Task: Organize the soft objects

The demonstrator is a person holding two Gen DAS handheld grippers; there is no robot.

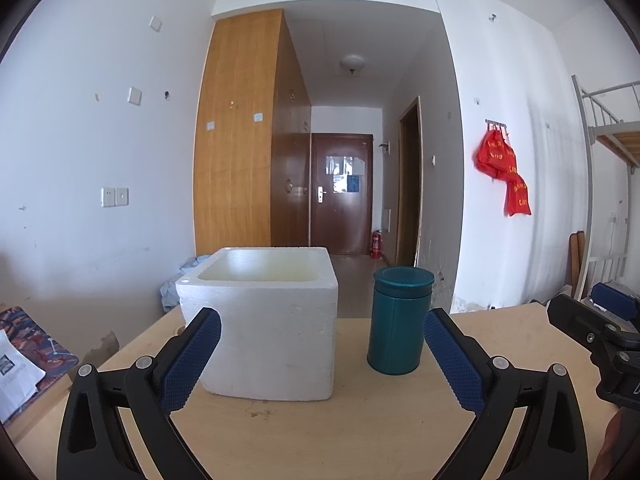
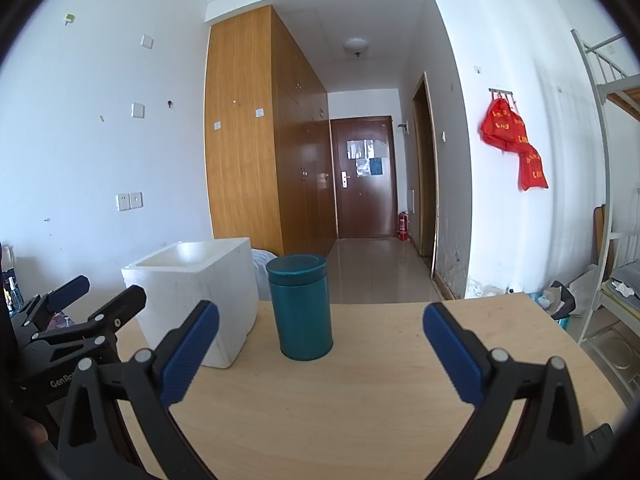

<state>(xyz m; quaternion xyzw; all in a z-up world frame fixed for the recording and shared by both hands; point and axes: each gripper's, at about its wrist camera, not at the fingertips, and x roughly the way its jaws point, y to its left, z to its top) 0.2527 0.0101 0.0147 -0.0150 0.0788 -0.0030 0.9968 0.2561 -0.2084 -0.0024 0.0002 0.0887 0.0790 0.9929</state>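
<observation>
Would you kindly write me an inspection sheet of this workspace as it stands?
Surface: light wooden table, faint marks.
Job's things: open white foam box and lidded teal canister, upright, side by side, apart; no soft objects seen.
Clutter: nothing seen on the table.
Grippers: left gripper and right gripper, jaws open, holding nothing.
Cables: nothing seen.
Surroundings: wooden wardrobe, red bags on wall hooks.

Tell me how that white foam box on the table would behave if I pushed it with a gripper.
The white foam box looks like thick-walled expanded foam, so it is probably very light and would slide easily across the smooth wooden table. It sits low and wide, so tipping seems unlikely. Its grainy surface might dent or crumble under a hard pinch.
</observation>
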